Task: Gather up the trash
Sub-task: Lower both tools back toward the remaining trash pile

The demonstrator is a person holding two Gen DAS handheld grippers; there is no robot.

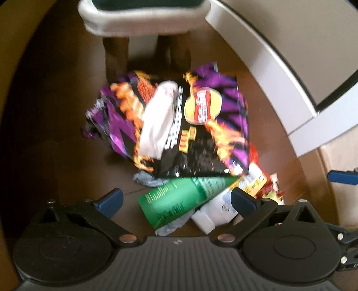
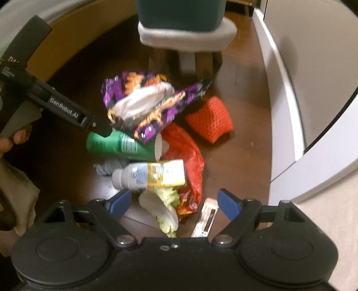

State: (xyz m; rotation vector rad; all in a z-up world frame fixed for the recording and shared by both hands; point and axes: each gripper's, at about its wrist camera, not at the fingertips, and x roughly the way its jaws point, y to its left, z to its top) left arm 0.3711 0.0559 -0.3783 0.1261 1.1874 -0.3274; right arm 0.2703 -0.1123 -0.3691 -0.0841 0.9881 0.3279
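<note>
Step in hand looks like the approach: both tools hang over the trash pile on the dark wood floor, nothing picked up. The left gripper has its jaws apart, straddling the green cup in the lower middle of the left wrist view, pads not touching it as far as I can tell. The right gripper is spread wide too, with the lettuce scrap and a flat white strip between its tips, at the bottom centre of the right wrist view, not gripped.

The pile sits mid-frame in both views. The purple chip bag lies on top with a white wrapper across it. The cup lies on its side below the bag, mouth toward the red bag. A small white bottle with a yellow label lies just under the cup. The orange knit pouch sits apart at right, and a grey rag pokes out at left.

Next move, my guess: drop a little and close on one loose piece; the cup suits the left tool, the lettuce the right.

Room: a stool carrying a teal bin stands at top centre, its legs touching the bag's far edge. A white cabinet walls off the right side. The left side of the floor is open.
</note>
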